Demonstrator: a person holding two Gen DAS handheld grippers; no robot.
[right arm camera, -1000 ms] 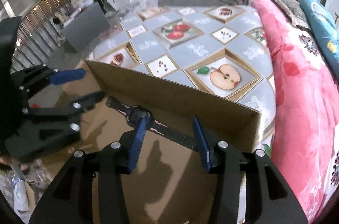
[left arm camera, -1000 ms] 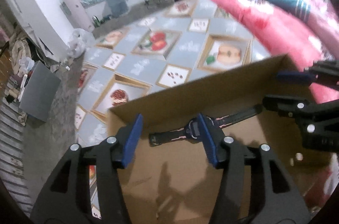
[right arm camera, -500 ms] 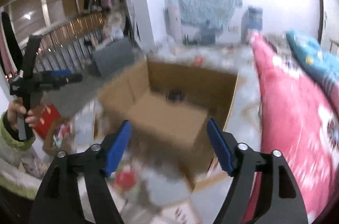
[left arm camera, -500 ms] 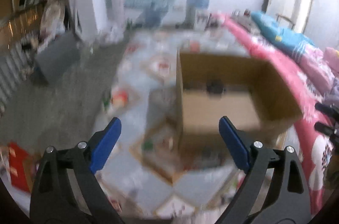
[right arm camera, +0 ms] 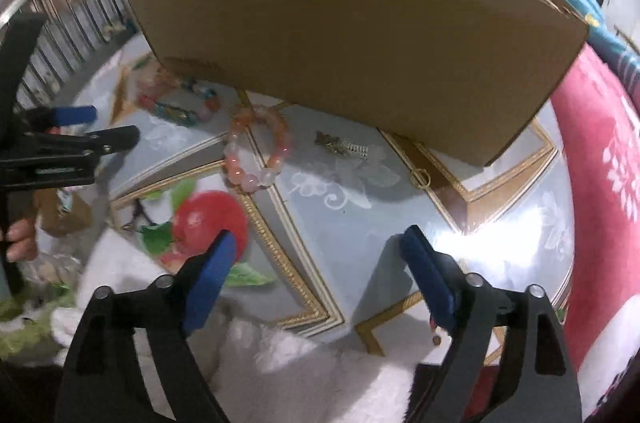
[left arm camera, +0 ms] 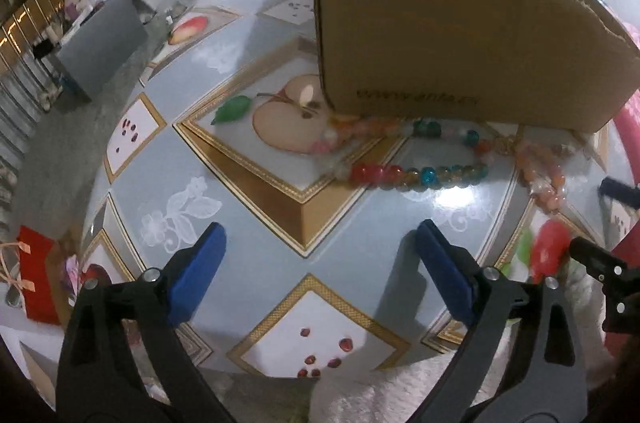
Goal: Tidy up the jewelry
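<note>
A brown cardboard box (left arm camera: 460,23) (right arm camera: 352,35) stands on the fruit-patterned mat, and its near wall hides the inside. In front of it lie a multicoloured bead bracelet (left arm camera: 416,175) (right arm camera: 180,107), a pink-orange bead bracelet (left arm camera: 540,179) (right arm camera: 236,167), a gold clip (right arm camera: 340,145) and a small gold ring (right arm camera: 422,179). My left gripper (left arm camera: 320,235) (right arm camera: 104,125) hovers short of the multicoloured bracelet, its jaws opening with nothing between them. My right gripper (right arm camera: 320,241) (left arm camera: 600,223) hangs short of the clip, its jaws also opening and empty.
A pink quilt (right arm camera: 600,183) runs along the right. White fluffy fabric (right arm camera: 280,363) lies under both grippers at the near edge. A red gift bag (left arm camera: 32,275) and a grey panel (left arm camera: 100,43) are at the left, off the mat (left arm camera: 260,263).
A second ago both grippers were inside the box at a black watch. Both have since pulled back and dropped in front of the box, jaws spread wider. The watch is out of sight.
</note>
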